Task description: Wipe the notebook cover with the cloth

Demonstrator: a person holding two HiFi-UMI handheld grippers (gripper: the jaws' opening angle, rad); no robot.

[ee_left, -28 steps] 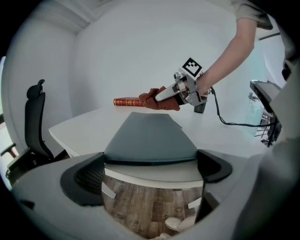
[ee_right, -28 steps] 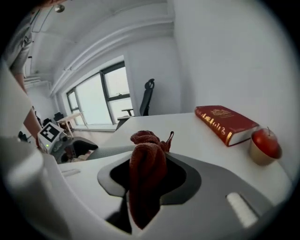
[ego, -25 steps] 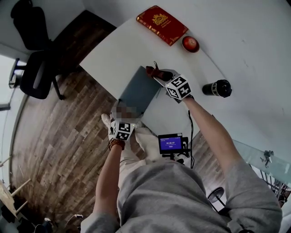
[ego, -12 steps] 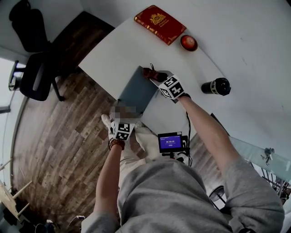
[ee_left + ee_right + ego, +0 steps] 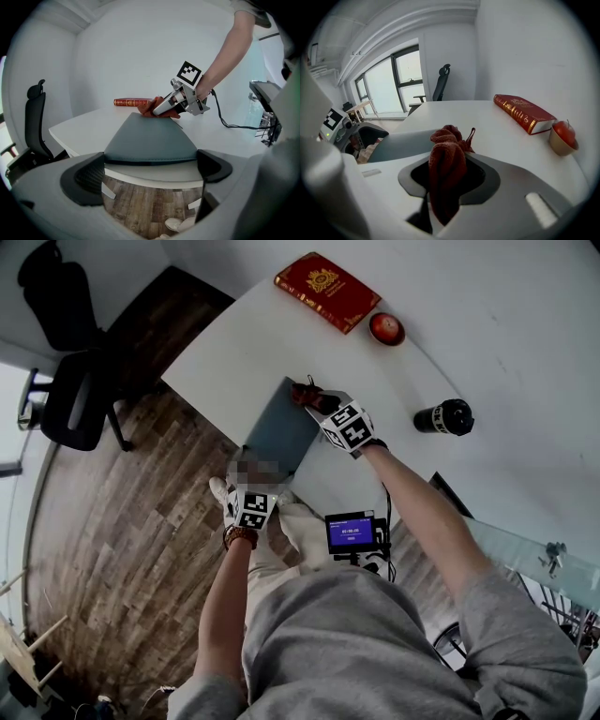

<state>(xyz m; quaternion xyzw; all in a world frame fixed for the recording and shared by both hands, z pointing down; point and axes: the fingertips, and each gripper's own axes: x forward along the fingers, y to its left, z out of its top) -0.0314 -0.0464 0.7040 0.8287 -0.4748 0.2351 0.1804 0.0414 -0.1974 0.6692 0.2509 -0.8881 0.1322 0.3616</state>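
Note:
A grey-blue notebook (image 5: 281, 427) lies on the white table (image 5: 234, 343), its near end at the table's edge. My left gripper (image 5: 252, 476) has the near end of the notebook (image 5: 150, 138) between its widely spread jaws, and both pads touch its side edges. My right gripper (image 5: 315, 401) is shut on a bunched red-brown cloth (image 5: 302, 393) and presses it on the notebook's far end. In the right gripper view the cloth (image 5: 445, 140) bulges from between the jaws, with the notebook (image 5: 401, 143) just beyond. The left gripper view shows the right gripper (image 5: 168, 106) and the cloth (image 5: 149, 107) at the far edge.
A red book (image 5: 328, 291) and a small bowl with a red fruit (image 5: 386, 328) lie at the table's far side. A black cylinder (image 5: 445, 418) lies to the right. A small screen device (image 5: 352, 534) sits below the table edge. An office chair (image 5: 75, 399) stands on the wood floor.
My right gripper has slid the cloth leftward across the notebook's far end. The left gripper and the notebook have stayed put.

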